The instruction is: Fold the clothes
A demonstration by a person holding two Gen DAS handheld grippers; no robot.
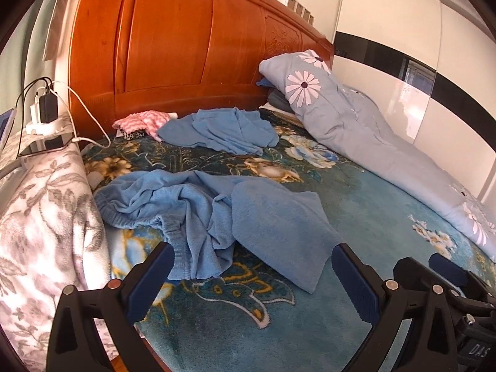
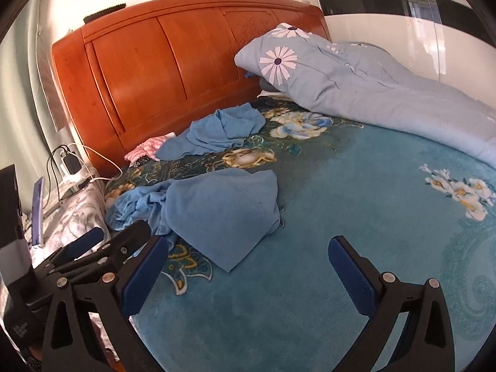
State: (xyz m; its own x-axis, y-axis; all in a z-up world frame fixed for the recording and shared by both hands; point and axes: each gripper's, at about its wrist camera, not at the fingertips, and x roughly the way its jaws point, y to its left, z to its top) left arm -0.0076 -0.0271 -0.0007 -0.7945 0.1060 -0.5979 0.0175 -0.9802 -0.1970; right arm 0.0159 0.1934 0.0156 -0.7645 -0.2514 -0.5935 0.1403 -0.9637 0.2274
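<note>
A crumpled light blue fleece garment [image 1: 217, 214] [image 2: 214, 207] lies on the teal flowered bedspread [image 1: 372, 204] [image 2: 356, 192], its elastic waistband [image 1: 117, 214] to the left. A second blue garment [image 1: 223, 130] [image 2: 220, 130] lies bunched near the headboard, with a pink and white striped cloth [image 1: 145, 121] [image 2: 148, 147] beside it. My left gripper [image 1: 251, 263] hovers open just before the near garment's front edge, nothing held. My right gripper [image 2: 248, 260] is open too, over bare bedspread right of the garment's lower corner. The other gripper shows at each view's edge.
An orange wooden headboard [image 1: 173, 40] [image 2: 161, 55] stands behind. A grey-blue daisy quilt [image 1: 356, 124] [image 2: 356, 83] runs along the right side. A grey floral blanket [image 1: 40, 217] hangs at the left, by a bedside stand with chargers [image 1: 46, 108], cables and a phone [image 1: 46, 145].
</note>
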